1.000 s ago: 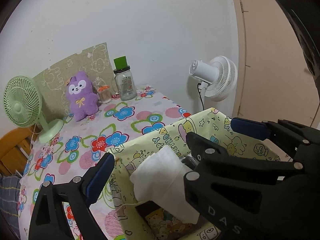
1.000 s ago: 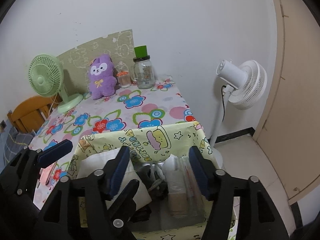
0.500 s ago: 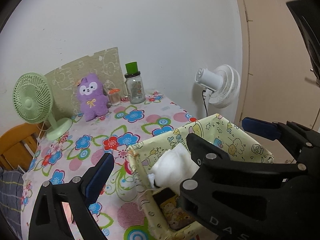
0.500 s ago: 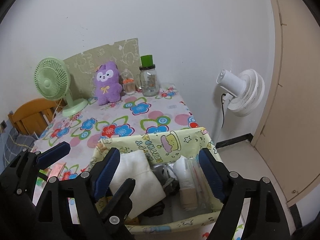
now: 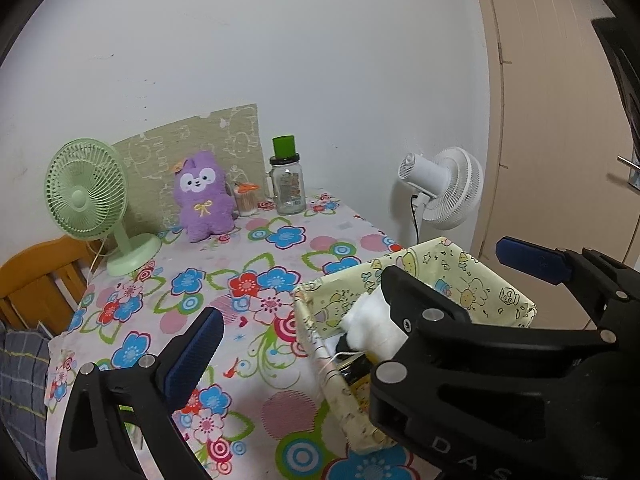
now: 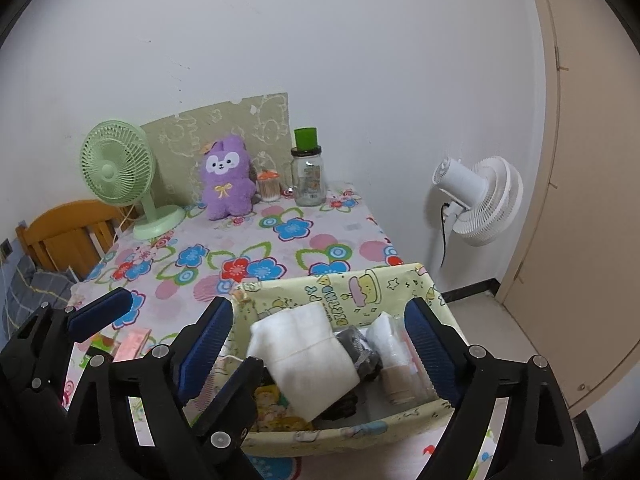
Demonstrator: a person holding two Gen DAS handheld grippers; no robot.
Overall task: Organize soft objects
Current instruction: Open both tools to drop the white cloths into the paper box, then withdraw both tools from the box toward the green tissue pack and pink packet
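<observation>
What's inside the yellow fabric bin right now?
Inside the yellow fabric bin: folded white cloth, grey item, rolled white cloth. Whatever lies beneath them is covered.

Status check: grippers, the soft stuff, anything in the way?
Left gripper open, empty. Right gripper opening, empty, over the bin. White cloth lies in the bin. Purple plush at the wall, path clear.

Towel point(image 6: 308, 356) in basket point(image 6: 360, 292); plush toy point(image 6: 228, 178) behind on table point(image 6: 256, 248).
</observation>
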